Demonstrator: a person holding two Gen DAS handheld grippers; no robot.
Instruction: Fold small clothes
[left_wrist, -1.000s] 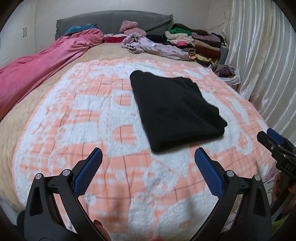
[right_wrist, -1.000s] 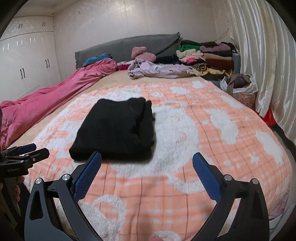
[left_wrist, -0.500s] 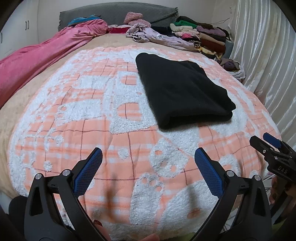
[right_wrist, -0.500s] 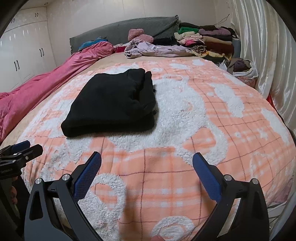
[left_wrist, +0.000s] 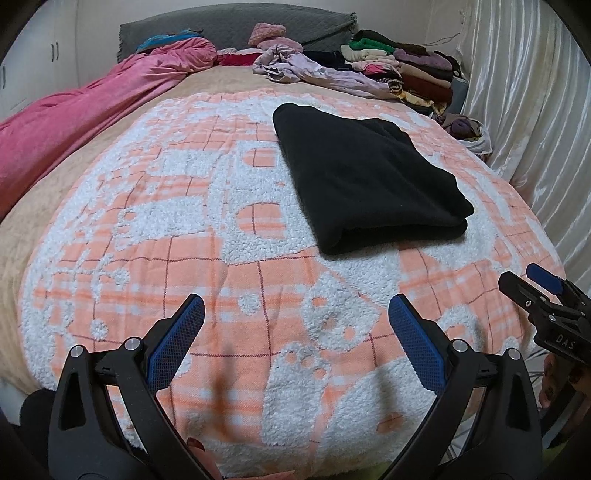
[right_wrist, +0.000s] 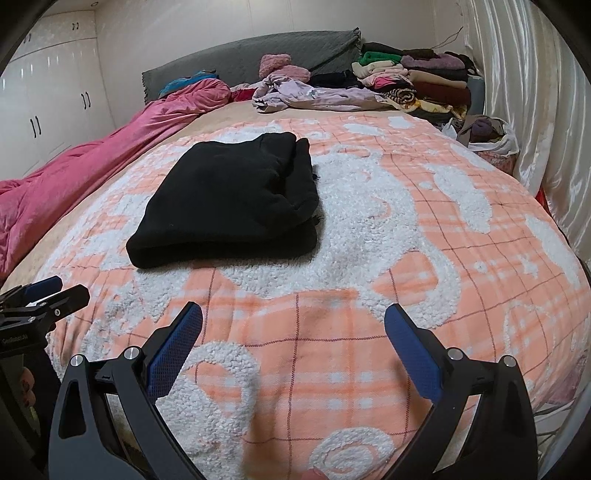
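Pink quilt (left_wrist: 85, 110): bunched along the left edge of the bed, running back to the grey headboard (left_wrist: 236, 22).
Blanket (left_wrist: 184, 229): orange-and-white fleece with a thin check, spread over the mattress.
Left gripper (left_wrist: 295, 317): held low over the near edge of the blanket, blue pads wide apart, nothing between them.
Black garment (right_wrist: 229, 199): folded into a thick rectangle, lying flat on the blanket beyond both grippers, touched by neither.
Right gripper (right_wrist: 293, 319): beside the left one, also over the near edge, pads spread wide and empty.
Lilac garment (right_wrist: 314, 96): crumpled by the headboard.
Clothes stack (right_wrist: 417, 81): folded pile at the far right corner.
Bag (right_wrist: 491, 136): by the curtain (right_wrist: 535, 92), holding more clothes.
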